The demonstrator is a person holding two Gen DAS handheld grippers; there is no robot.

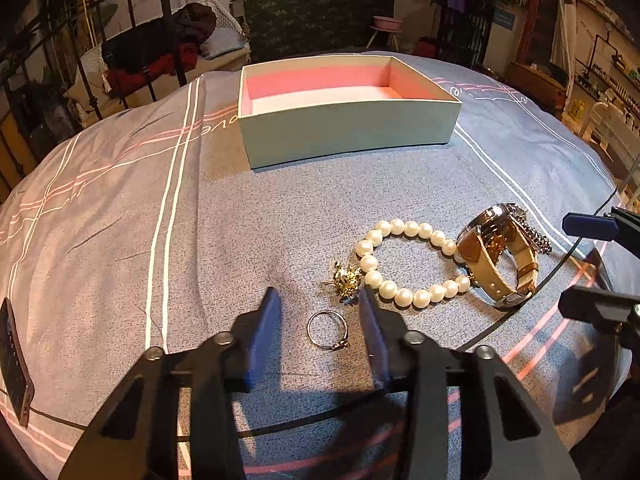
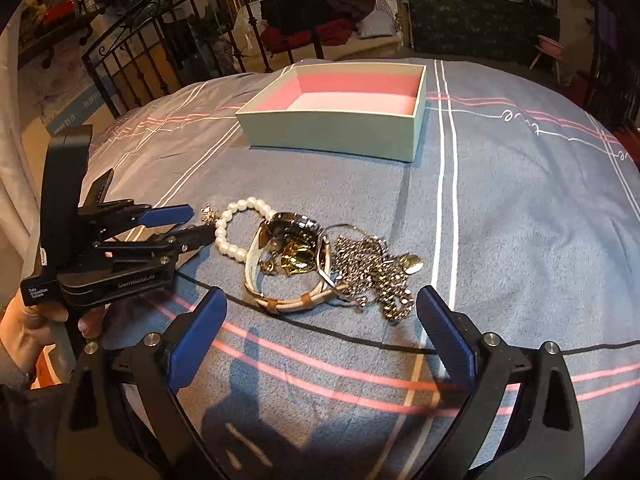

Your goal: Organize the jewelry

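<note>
A thin silver ring (image 1: 327, 330) lies on the blue bedspread between the open fingers of my left gripper (image 1: 319, 295). A gold brooch (image 1: 346, 278), a pearl bracelet (image 1: 408, 263) and a tan-strap watch (image 1: 496, 254) lie just beyond and to the right. The open box (image 1: 344, 108) with pink lining stands farther back. In the right wrist view my right gripper (image 2: 320, 300) is open and empty, just short of the watch (image 2: 294, 258) and a silver chain (image 2: 372, 268). The pearl bracelet (image 2: 234, 226), the left gripper (image 2: 192, 222) and the box (image 2: 340, 116) show there too.
A black cable (image 2: 360, 336) runs across the bedspread in front of the jewelry. A phone (image 1: 14, 360) lies at the left edge of the bed. A metal bed frame (image 2: 168, 60) and furniture stand beyond the bed.
</note>
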